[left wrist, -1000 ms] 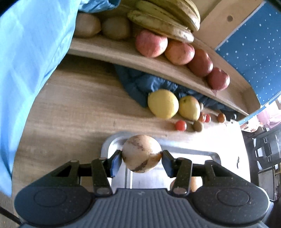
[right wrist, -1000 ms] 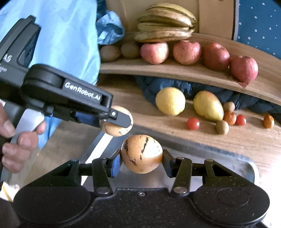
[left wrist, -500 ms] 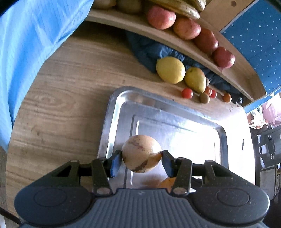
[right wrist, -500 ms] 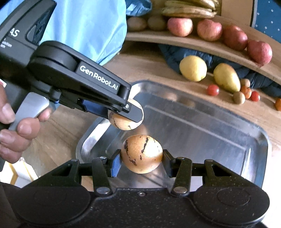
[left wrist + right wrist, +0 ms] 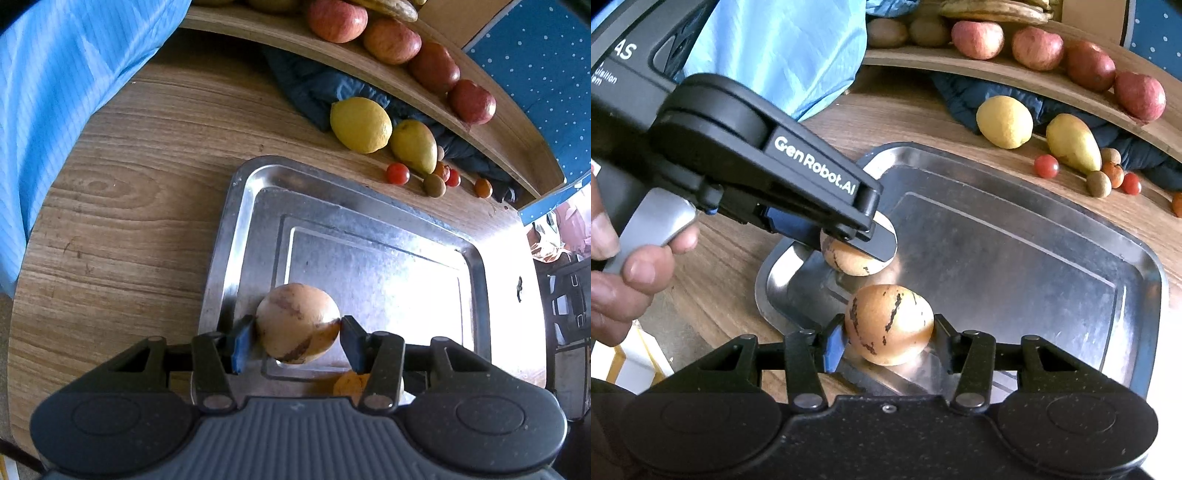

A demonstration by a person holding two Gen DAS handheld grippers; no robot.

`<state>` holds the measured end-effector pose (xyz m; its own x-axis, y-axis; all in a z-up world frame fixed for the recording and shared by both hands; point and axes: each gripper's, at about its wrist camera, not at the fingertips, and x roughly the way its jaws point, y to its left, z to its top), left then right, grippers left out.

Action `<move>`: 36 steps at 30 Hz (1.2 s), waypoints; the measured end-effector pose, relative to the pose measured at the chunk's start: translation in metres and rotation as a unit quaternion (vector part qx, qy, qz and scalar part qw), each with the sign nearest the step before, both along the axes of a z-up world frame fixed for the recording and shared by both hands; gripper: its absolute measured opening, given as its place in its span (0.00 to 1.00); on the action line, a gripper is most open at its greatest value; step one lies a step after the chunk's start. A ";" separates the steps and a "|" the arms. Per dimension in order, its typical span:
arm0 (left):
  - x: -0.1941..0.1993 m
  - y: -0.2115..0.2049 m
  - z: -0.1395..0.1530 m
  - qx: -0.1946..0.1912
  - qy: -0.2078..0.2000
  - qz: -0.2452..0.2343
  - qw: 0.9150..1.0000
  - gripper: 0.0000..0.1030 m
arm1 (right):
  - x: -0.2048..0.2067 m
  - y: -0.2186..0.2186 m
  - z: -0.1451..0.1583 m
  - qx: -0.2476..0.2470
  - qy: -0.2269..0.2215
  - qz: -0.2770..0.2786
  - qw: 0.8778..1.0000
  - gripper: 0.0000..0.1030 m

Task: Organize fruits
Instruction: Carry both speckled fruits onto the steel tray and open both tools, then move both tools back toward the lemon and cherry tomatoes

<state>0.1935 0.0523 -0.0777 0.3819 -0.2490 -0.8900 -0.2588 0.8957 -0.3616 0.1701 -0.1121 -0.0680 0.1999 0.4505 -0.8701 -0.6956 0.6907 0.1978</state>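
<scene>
Both grippers hang over the near-left corner of the shiny steel tray (image 5: 1137,266), each pinching a round tan fruit with dark streaks — the left gripper (image 5: 297,334) its own fruit (image 5: 297,323), the right gripper (image 5: 888,332) another (image 5: 888,325). These two sit close together. Let go from this height and they may roll across the slick metal, or knock one another — perhaps off the low rim.

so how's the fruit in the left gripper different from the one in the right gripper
The left gripper fruit is paler tan with a few small dark flecks; the right gripper fruit is deeper orange with bold, jagged dark streaks. The left fruit hangs over the metal tray's near-left corner, while the right fruit sits closer to the tray's near rim. Both are round, similar in size, clamped between the pads and not yet set down.
</scene>
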 end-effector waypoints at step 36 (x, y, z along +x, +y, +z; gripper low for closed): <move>-0.056 -0.051 0.050 0.130 0.030 -0.108 0.985 0.99 | -0.024 -0.098 0.036 -0.020 -0.034 -0.126 0.991 0.99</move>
<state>0.1371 0.0017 -0.0275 0.2891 -0.0795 -0.9540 -0.0658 0.9925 -0.1027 0.1459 -0.2096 -0.0315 0.3602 0.3432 -0.8675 -0.5099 0.8511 0.1250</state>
